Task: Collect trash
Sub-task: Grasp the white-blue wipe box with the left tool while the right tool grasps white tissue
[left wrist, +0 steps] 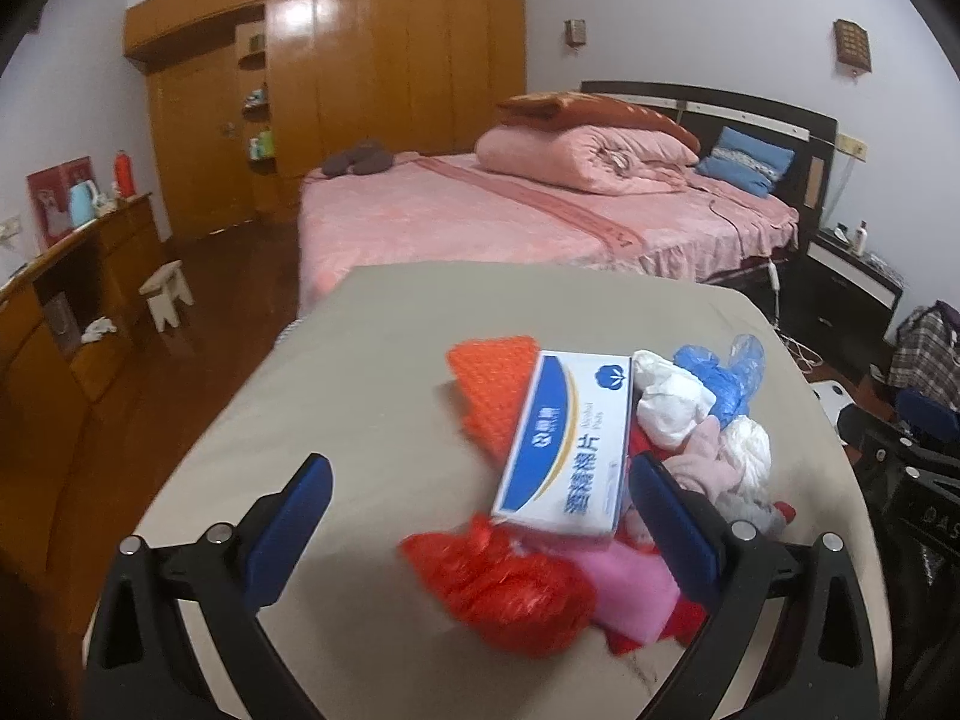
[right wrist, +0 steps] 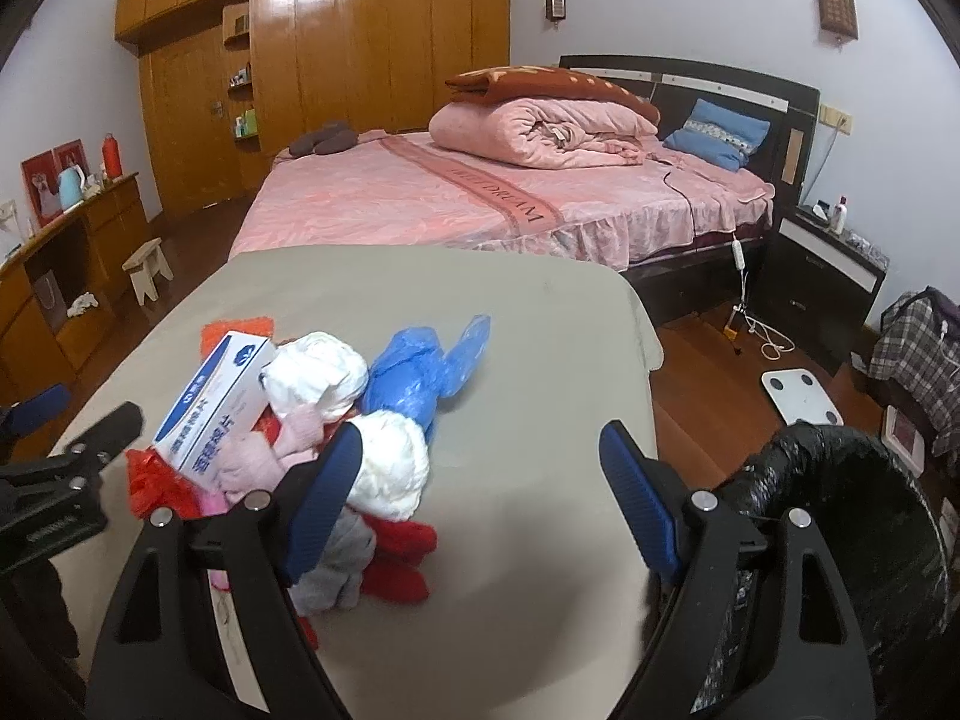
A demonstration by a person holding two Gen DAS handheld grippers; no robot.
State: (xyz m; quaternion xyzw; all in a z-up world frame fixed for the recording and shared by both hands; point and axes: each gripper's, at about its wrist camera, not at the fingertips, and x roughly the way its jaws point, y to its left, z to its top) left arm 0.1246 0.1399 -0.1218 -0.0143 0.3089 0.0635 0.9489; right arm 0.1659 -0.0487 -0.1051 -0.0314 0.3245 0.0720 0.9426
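A pile of trash lies on the beige table (left wrist: 372, 360): a white-and-blue box (left wrist: 567, 444), an orange bubble sheet (left wrist: 492, 384), a red plastic bag (left wrist: 504, 582), a blue plastic bag (left wrist: 726, 372), white crumpled bags (left wrist: 672, 396) and pink cloth. My left gripper (left wrist: 480, 480) is open and empty, its jaws on either side of the box's near end. My right gripper (right wrist: 480, 450) is open and empty above bare table (right wrist: 516, 480), right of the pile. There the box (right wrist: 222, 396), blue bag (right wrist: 420, 372) and white bag (right wrist: 390, 462) show. A black-lined bin (right wrist: 852, 516) stands at the right.
A pink bed (right wrist: 480, 198) stands behind the table. A wooden wardrobe (right wrist: 336, 60) fills the back wall. A low cabinet and small stool (right wrist: 147, 267) are at the left. A nightstand (right wrist: 828, 264), a white scale (right wrist: 801, 396) and cables lie on the floor at right.
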